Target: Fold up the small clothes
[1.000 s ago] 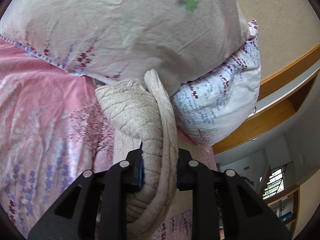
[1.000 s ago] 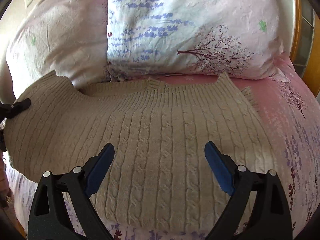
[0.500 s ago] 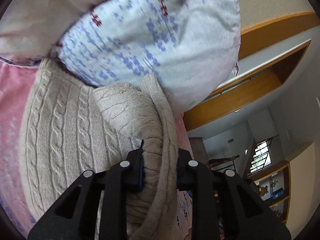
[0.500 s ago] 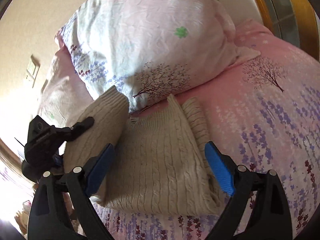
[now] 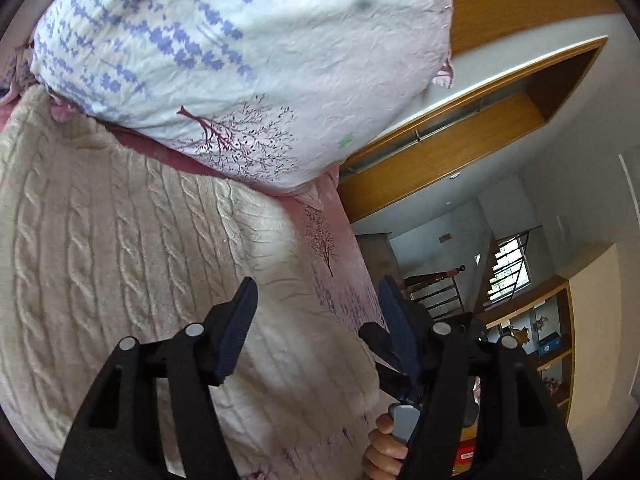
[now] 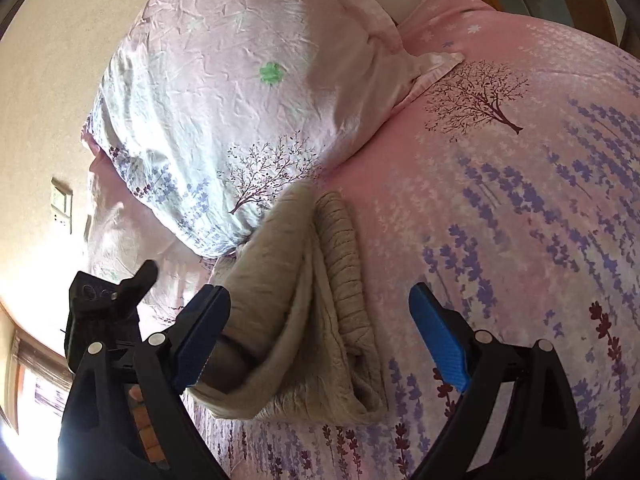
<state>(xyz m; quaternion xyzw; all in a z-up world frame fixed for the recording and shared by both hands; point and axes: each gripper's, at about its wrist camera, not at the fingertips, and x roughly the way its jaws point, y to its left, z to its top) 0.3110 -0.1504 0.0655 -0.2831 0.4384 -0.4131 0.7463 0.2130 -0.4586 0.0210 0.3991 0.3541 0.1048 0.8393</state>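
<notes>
Cable-knit sweater (image 5: 132, 264), beige, lies folded on the pink floral bed sheet (image 6: 520, 208), its upper edge tucked against the foot of a white pillow (image 5: 248, 64) printed with lavender sprigs and a bare tree. In the left wrist view the left tongs (image 5: 318, 312) hang just above the knit with their dark blue pads spread; the jaws have just been opening, and nothing sits between them now, the sweater's folded edge lying below and to the left of the gap. Behind the right-hand finger of those tongs a person's hand (image 5: 384, 446) shows, wrapped around a grey handle. In the right wrist view the right tongs (image 6: 316, 336) are likewise open and empty, blue pads wide apart, hovering over the near end of the folded sweater, where a ribbed band lies doubled along the right side of the bundle. At the left edge of that view the black body of the other gripper sits beside the sweater. Beyond the bed, the left wrist view takes in a wooden door frame (image 5: 460, 152) and a stair railing (image 5: 436, 288).
</notes>
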